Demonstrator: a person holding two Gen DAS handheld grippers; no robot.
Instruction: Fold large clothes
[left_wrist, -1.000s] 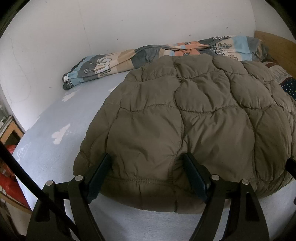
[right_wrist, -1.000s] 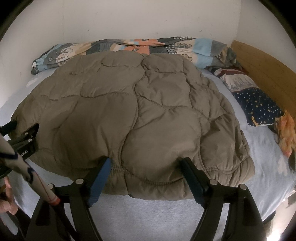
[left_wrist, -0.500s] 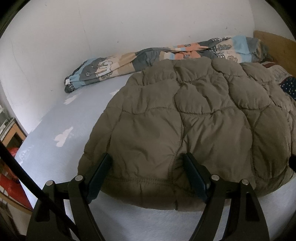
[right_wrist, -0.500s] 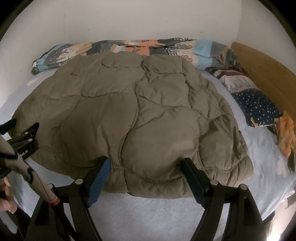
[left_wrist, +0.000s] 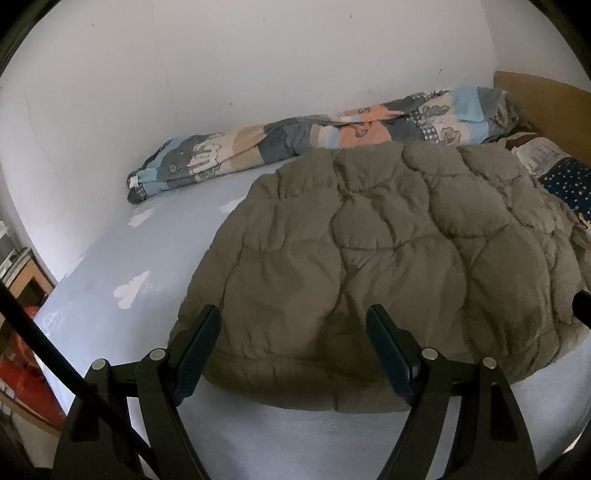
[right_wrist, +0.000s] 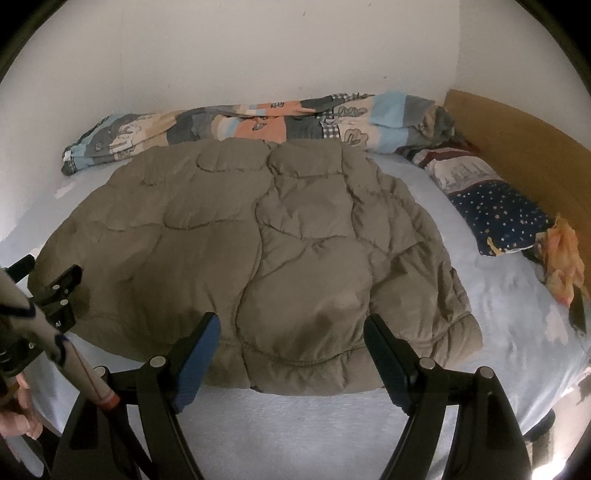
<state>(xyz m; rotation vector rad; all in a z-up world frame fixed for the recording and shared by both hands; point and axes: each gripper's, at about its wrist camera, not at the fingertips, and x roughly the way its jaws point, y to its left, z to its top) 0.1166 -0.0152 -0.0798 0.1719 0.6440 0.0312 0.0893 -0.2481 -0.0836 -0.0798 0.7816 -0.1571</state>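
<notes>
A bed (right_wrist: 295, 421) with a pale blue sheet is observed against a white wall, and a quilted olive jacket (right_wrist: 258, 243) is spread flat on it, its near hem lying just ahead of and partly between both sets of fingers, its long axis judged to run away from them toward the wall. The left gripper (left_wrist: 293, 349) and right gripper (right_wrist: 291, 349) are held side by side, angled downward over that hem, neither noticeably nearer. Both are released, with nothing grasped.
</notes>
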